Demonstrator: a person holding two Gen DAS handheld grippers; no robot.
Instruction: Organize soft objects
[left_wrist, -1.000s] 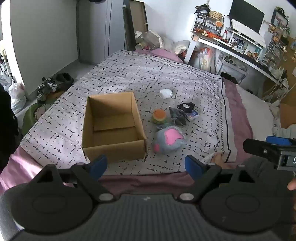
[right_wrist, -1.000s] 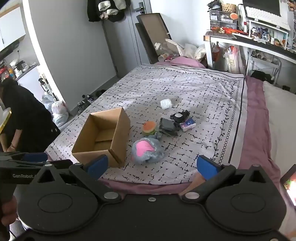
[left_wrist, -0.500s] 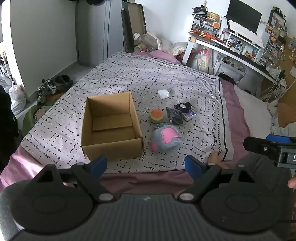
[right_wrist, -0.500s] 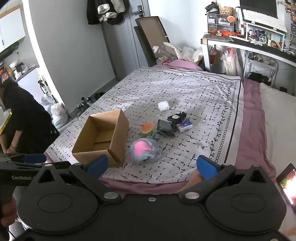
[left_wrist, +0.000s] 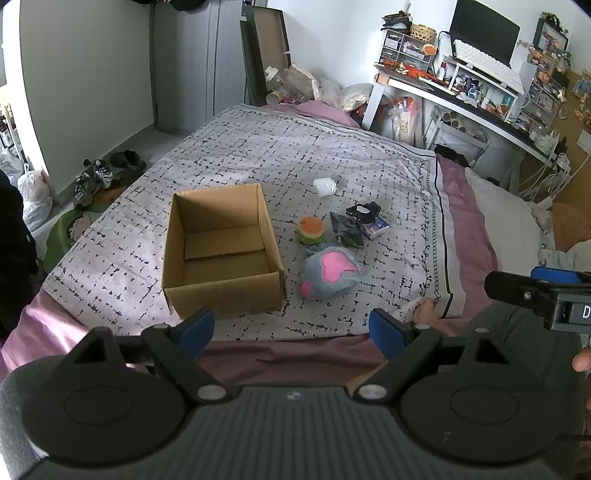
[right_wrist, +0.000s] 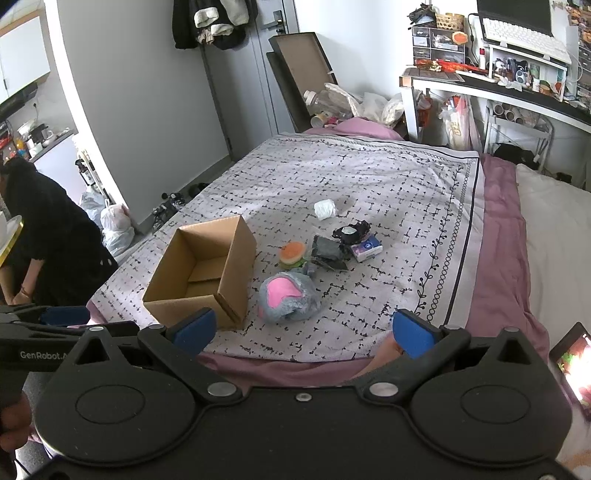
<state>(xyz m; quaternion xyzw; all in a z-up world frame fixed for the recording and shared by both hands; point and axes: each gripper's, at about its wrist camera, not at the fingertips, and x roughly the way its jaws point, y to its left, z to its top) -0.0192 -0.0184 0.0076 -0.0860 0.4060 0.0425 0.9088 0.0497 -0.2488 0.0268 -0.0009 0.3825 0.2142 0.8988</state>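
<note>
Left wrist view: the bed (left_wrist: 332, 155), spread with a grey patterned cover over a mauve sheet, fills most of the frame, and a cluttered desk (left_wrist: 461, 92) stands beyond its far right corner. On the cover sits an open cardboard box (left_wrist: 221, 247), nothing visible inside it. Just right of the box lies a grey-and-pink plush toy (left_wrist: 330, 273), with bare cover between the two. Behind the plush are a burger-shaped squishy (left_wrist: 312, 229), a dark crumpled bag (left_wrist: 345, 230), a black item (left_wrist: 364, 211) touching a small tissue pack (left_wrist: 376, 227), and, farther back, a white wad (left_wrist: 325, 186). The left gripper (left_wrist: 291, 326) hangs at the near edge of the bed, its blue-padded fingers wide apart and holding nothing. In the right wrist view, the right gripper (right_wrist: 303, 328) sits likewise, fingers spread and unloaded, the plush between them and well ahead. A person in black (right_wrist: 44, 236) bends at the left.
</note>
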